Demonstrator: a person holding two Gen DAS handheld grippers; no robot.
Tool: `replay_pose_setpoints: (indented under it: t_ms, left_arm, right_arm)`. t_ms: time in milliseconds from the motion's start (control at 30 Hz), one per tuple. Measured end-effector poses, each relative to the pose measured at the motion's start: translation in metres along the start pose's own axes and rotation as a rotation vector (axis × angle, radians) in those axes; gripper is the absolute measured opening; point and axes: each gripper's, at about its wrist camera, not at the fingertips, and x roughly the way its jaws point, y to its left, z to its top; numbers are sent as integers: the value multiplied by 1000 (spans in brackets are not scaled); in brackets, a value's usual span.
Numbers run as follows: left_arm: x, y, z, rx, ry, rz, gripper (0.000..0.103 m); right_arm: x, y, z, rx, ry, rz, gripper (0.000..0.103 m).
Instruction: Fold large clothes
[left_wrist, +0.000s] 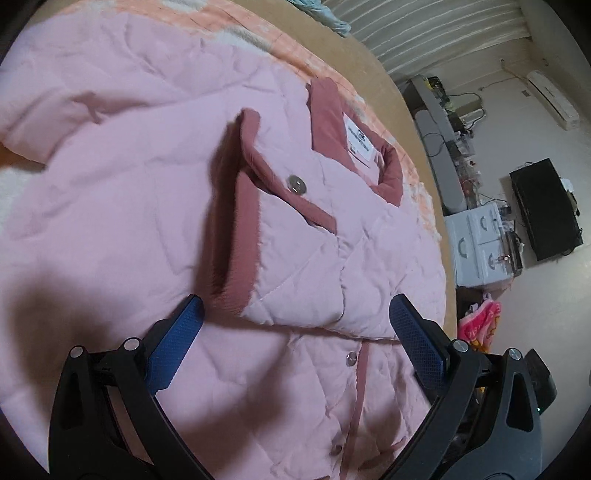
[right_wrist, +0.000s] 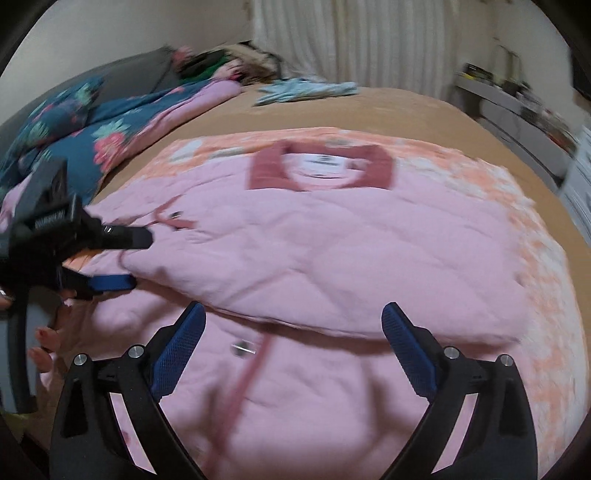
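The left gripper (right_wrist: 138, 258) has its jaws wide about the edge of the pink quilted jacket (right_wrist: 332, 251), pads not pressing it. The jacket lies folded over itself on the bed (right_wrist: 388, 107), dark-pink collar (right_wrist: 321, 166) far. The right gripper (right_wrist: 291, 332) hovers above it, jaws wide, empty.
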Motion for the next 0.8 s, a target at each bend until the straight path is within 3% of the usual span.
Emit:
replay_pose_setpoints:
  t_ms: [100, 167, 200, 233, 367, 500, 533, 600, 800]
  left_arm:
    - [7, -10, -2, 75, -31, 48, 84]
    - [11, -23, -5, 171, -34, 109, 63]
    - [13, -28, -7, 202, -31, 115, 57]
    - [13, -33, -7, 222, -36, 122, 45]
    - [6, -58, -7, 341, -83, 164, 25]
    - [-25, -83, 2, 415, -188, 147, 19]
    - [-35, -86, 5, 429, -217, 147, 10]
    - [-45, -87, 8, 443, -238, 143, 9]
    - [-26, -60, 13, 417, -163, 208, 9]
  right_arm:
    - [-9, -28, -8, 60, 1, -50, 95]
    - [-15, -46, -17, 110, 0, -79, 95]
    - [-18, -55, -22, 144, 0, -82, 95]
    - [-20, -63, -26, 170, -1, -84, 95]
    - [-30, -87, -41, 263, -7, -101, 95]
    - [-41, -103, -37, 290, -25, -141, 95]
    - [-44, -108, -36, 295, -31, -146, 95]
    - [-49, -114, -28, 300, -48, -158, 95]
    - [-40, -118, -1, 266, -42, -187, 95]
